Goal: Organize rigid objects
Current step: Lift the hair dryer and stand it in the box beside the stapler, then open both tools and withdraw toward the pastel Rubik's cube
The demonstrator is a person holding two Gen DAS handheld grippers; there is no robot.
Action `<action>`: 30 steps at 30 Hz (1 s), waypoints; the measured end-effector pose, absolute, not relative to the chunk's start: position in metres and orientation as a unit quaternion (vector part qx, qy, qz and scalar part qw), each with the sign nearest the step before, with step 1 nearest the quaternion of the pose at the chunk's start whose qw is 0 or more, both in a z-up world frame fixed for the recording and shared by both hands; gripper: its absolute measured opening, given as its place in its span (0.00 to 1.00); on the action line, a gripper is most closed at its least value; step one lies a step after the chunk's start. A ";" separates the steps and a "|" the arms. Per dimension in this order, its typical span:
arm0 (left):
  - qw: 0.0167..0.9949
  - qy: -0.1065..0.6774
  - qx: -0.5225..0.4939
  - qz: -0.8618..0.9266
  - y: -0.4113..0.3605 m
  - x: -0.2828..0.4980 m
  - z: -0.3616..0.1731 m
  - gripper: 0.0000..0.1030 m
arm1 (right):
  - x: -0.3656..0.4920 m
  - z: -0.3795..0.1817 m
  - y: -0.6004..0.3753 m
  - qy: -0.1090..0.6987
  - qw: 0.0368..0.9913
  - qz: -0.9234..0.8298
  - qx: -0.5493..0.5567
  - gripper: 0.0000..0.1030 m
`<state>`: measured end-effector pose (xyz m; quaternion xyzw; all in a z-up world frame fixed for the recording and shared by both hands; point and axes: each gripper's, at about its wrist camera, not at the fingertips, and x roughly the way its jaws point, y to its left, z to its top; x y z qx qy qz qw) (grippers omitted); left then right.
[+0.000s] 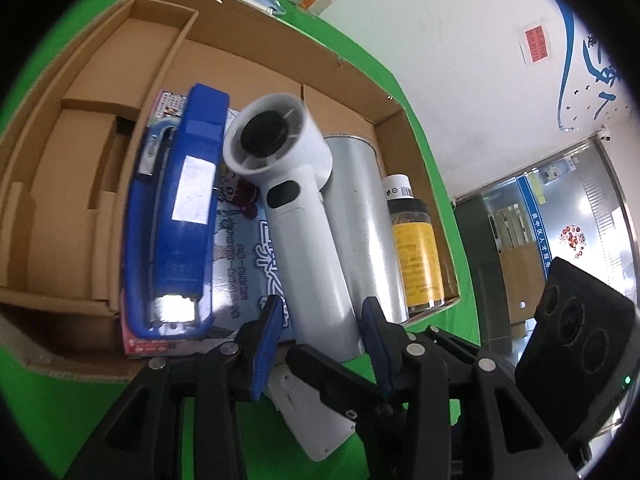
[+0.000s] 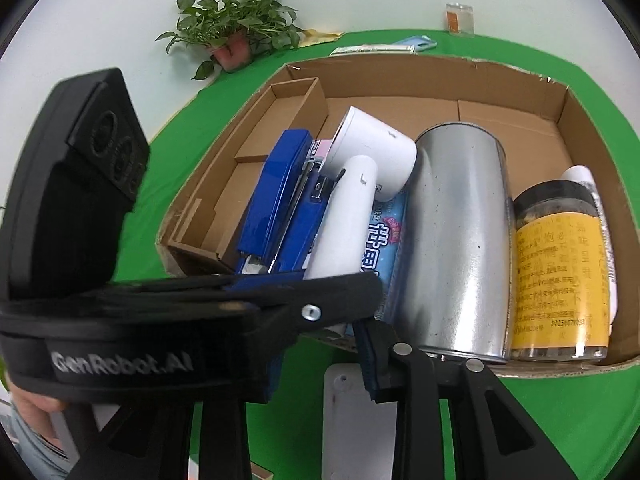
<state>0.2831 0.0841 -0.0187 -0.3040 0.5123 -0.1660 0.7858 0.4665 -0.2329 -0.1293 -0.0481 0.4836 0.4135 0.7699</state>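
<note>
Holding my left tongs around the handle of the white fan, I had one blue pad on each side of it. A sliver of space showed at each pad, so I could not tell if they pinched the fan or just sat beside it. The fan lay in the box, its round head pointing to the far wall and its handle sticking out over the near edge. It rested on a flat blue pack. A blue stapler lay just to its left. A shiny tin can lay on its side just to the right of the fan, and a jar with a yellow label lay next to the can. My right tongs hung just outside the near edge of the box. The left tongs hid one of their fingers, so I could not tell if they were spread. A green cloth covered the table under the box.
</note>
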 end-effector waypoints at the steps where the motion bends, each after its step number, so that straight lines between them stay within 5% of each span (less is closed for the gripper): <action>1: 0.789 0.510 -0.300 -0.165 0.087 0.282 -0.017 0.38 | 0.463 -0.129 -0.237 0.481 0.771 0.416 -0.045 0.34; 16: 0.795 0.510 -0.283 -0.168 0.087 0.294 -0.026 0.30 | 0.445 -0.133 -0.232 0.436 0.816 0.373 -0.075 0.24; 19: 0.806 0.500 -0.275 -0.157 0.091 0.286 -0.018 0.30 | 0.444 -0.135 -0.235 0.449 0.802 0.390 -0.061 0.28; 23: 0.865 0.447 -0.204 -0.105 0.096 0.249 0.014 0.32 | 0.431 -0.125 -0.253 0.410 0.804 0.430 -0.032 0.60; 24: 0.880 0.425 -0.190 -0.098 0.098 0.238 0.022 0.35 | 0.426 -0.122 -0.260 0.389 0.816 0.426 -0.034 0.72; 25: 0.901 0.391 -0.168 -0.086 0.098 0.223 0.033 0.54 | 0.419 -0.120 -0.269 0.365 0.834 0.412 -0.041 0.78; 26: 0.930 0.340 -0.131 -0.053 0.095 0.201 0.045 0.89 | 0.413 -0.119 -0.278 0.343 0.854 0.389 -0.048 0.88; 27: 0.946 0.306 -0.107 -0.017 0.093 0.187 0.053 1.00 | 0.409 -0.120 -0.284 0.332 0.865 0.372 -0.050 0.92; 30: 0.963 0.257 -0.050 0.058 0.081 0.160 0.064 0.99 | 0.398 -0.124 -0.298 0.326 0.875 0.354 -0.050 0.91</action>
